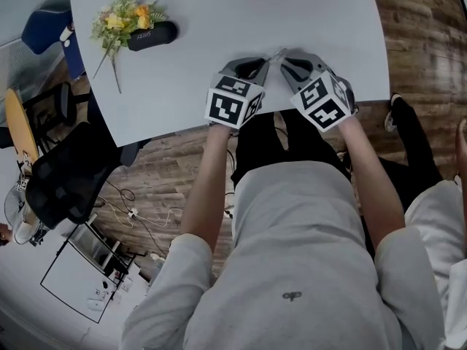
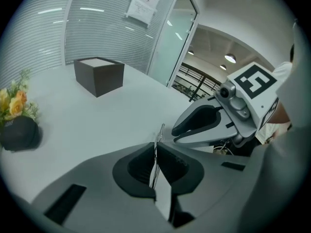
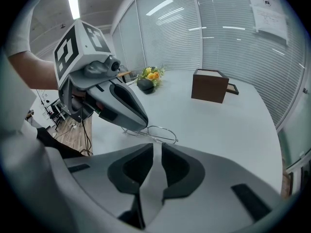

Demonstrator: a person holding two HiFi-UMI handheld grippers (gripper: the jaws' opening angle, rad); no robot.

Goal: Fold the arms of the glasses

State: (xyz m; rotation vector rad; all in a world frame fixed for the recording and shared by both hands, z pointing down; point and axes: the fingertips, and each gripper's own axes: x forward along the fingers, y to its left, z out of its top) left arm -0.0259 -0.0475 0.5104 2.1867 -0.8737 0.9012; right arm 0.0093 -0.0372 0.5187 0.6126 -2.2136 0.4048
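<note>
The thin wire-framed glasses (image 1: 276, 54) hang just above the white table (image 1: 219, 20) near its front edge, between the two gripper tips. My left gripper (image 1: 264, 62) is shut on the frame. In the left gripper view the wire (image 2: 160, 134) runs edge-on between its closed pads (image 2: 155, 149). In the right gripper view the glasses (image 3: 158, 126) lie just past my right gripper (image 3: 155, 147), whose jaws stand a narrow gap apart with only table showing between them. The left gripper (image 3: 140, 126) covers the left end of the frame there. The arms are hard to make out.
A black vase with yellow flowers (image 1: 149, 35) sits at the table's far left. A dark brown box (image 3: 210, 86) stands farther back. A black chair (image 1: 66, 173) and cables are on the floor at left. Another person (image 1: 438, 217) is at the right.
</note>
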